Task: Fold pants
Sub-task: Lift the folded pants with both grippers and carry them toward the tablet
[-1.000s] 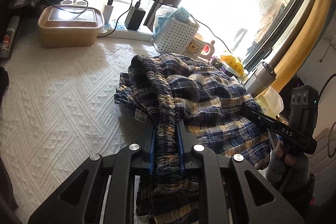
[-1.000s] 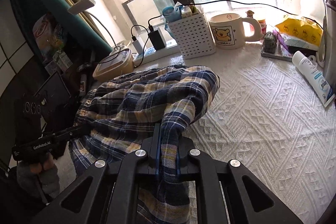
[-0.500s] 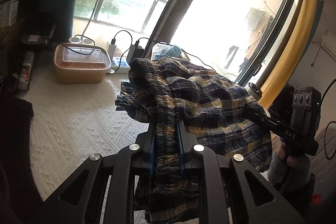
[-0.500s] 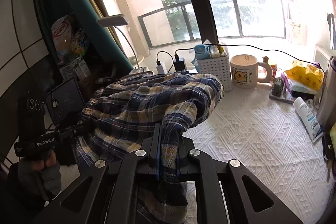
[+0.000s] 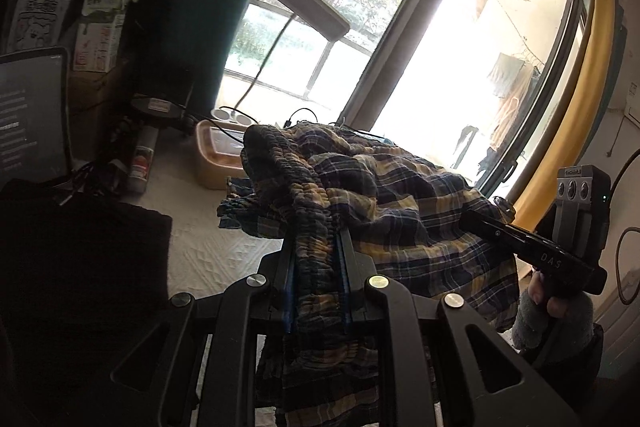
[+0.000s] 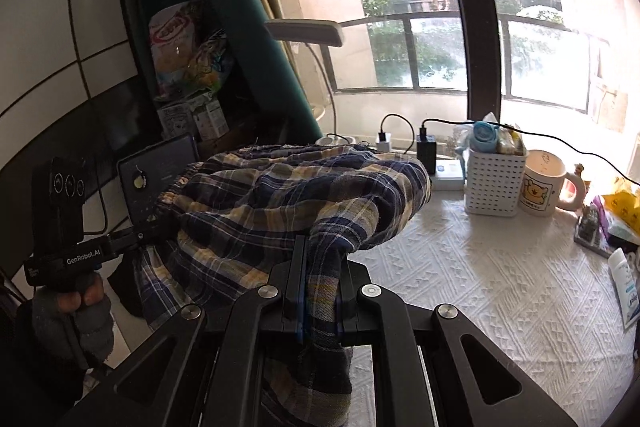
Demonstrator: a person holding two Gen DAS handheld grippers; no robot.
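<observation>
We can't see the pants' (image 5: 400, 211) lower end, cut off by the bottom edge in both views. They hide most of the lidded box (image 5: 216, 159) and the desk (image 6: 500, 291) beneath. Text on the tube (image 6: 626, 291), clipped at right, is too small to read.

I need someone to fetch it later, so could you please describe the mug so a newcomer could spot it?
Look along the window sill edge of the white textured tablecloth. Right of the white perforated basket stands the mug, the only cream cup with a yellow cartoon bear.
</observation>
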